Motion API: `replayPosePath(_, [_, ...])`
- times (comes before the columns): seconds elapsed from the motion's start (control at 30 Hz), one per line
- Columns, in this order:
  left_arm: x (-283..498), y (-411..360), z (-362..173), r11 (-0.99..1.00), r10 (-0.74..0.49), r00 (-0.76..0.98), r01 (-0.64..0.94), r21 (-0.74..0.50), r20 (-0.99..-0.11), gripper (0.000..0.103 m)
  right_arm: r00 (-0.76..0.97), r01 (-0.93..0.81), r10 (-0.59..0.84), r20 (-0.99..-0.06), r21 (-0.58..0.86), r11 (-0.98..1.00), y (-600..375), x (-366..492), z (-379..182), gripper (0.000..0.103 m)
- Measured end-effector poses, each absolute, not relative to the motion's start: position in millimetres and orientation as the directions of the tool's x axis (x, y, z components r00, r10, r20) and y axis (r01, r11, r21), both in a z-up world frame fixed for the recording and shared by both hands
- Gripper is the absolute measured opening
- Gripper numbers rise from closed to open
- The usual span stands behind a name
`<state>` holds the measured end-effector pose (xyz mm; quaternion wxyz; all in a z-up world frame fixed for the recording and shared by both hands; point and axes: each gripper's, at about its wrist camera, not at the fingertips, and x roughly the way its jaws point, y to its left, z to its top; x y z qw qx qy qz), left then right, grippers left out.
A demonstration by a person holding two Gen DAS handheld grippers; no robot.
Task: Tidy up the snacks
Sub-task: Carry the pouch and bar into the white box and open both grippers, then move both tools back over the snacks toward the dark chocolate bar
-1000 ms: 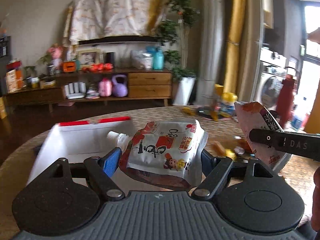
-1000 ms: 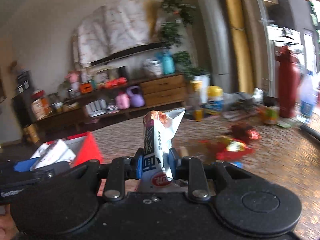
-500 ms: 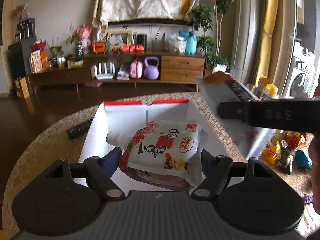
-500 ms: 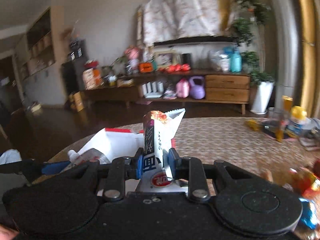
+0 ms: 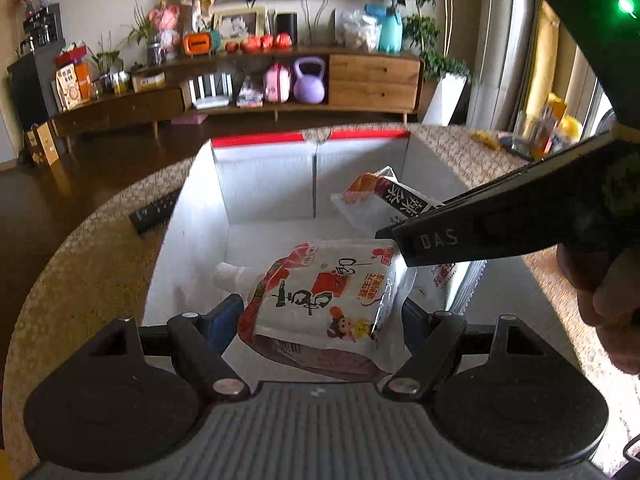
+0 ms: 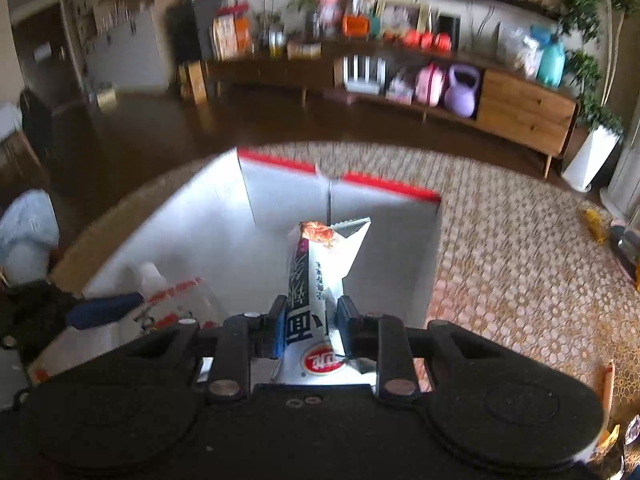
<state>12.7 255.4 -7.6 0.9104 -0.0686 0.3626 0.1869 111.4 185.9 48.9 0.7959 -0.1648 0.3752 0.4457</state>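
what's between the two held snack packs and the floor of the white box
Nothing visible. The spouted pouch in the left claw and the noodle packet in the right claw both hang over the white box, whose visible floor is bare.

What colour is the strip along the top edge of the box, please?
Red, on the white box's far rim; it shows best in the left wrist view.

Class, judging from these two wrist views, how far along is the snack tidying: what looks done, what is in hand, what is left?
Done: nothing visibly lies loose in the white box. In hand: the left gripper holds a spouted pouch over it, and the right gripper pinches a noodle packet above it. Left: releasing both, then whatever wrappers remain on the table.
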Motion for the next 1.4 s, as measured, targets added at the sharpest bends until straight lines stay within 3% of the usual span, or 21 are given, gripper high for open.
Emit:
replayPosePath(0.13, [18.4, 257.0, -9.3, 0.921, 0.295, 0.648, -0.389, 0.027, -0.702, 0.08, 0.29, -0.84, 0.536, -0.793, 0.058, 0.54, 194.9, 107.2, 37.5, 0.025])
replayPosePath(0.53, [23.6, 253.7, -11.0, 0.917, 0.309, 0.616, -0.395, 0.056, -0.724, 0.082, 0.306, -0.858, 0.528, -0.792, 0.011, 0.513, 199.3, 98.4, 32.2, 0.024])
replayPosePath(0.73, [28.5, 251.3, -10.8, 0.908, 0.331, 0.588, -0.412, 0.079, -0.737, 0.082, 0.339, -0.839, 0.56, -0.756, 0.025, 0.543, 186.6, 107.7, 42.9, 0.041])
replayPosePath(0.8, [29.2, 250.7, -11.2, 0.905, 0.337, 0.581, -0.417, 0.085, -0.74, 0.082, 0.359, -0.832, 0.572, -0.737, 0.024, 0.554, 179.7, 112.3, 48.1, 0.053])
replayPosePath(1.03, [33.5, 250.1, -8.3, 0.894, 0.349, 0.548, -0.437, 0.096, -0.76, 0.083, 0.398, -0.797, 0.628, -0.669, 0.087, 0.597, 147.5, 119.9, 72.5, 0.06])
replayPosePath(1.13, [33.4, 248.6, 0.3, 0.885, 0.38, 0.568, -0.453, 0.109, -0.729, 0.102, 0.409, -0.78, 0.646, -0.644, 0.121, 0.614, 132.4, 121.7, 81.0, 0.06])
replayPosePath(1.4, [32.0, 248.6, 11.7, 0.873, 0.401, 0.583, -0.476, 0.103, -0.707, 0.102, 0.455, -0.731, 0.674, -0.582, 0.19, 0.656, 88.6, 124.0, 96.2, 0.062])
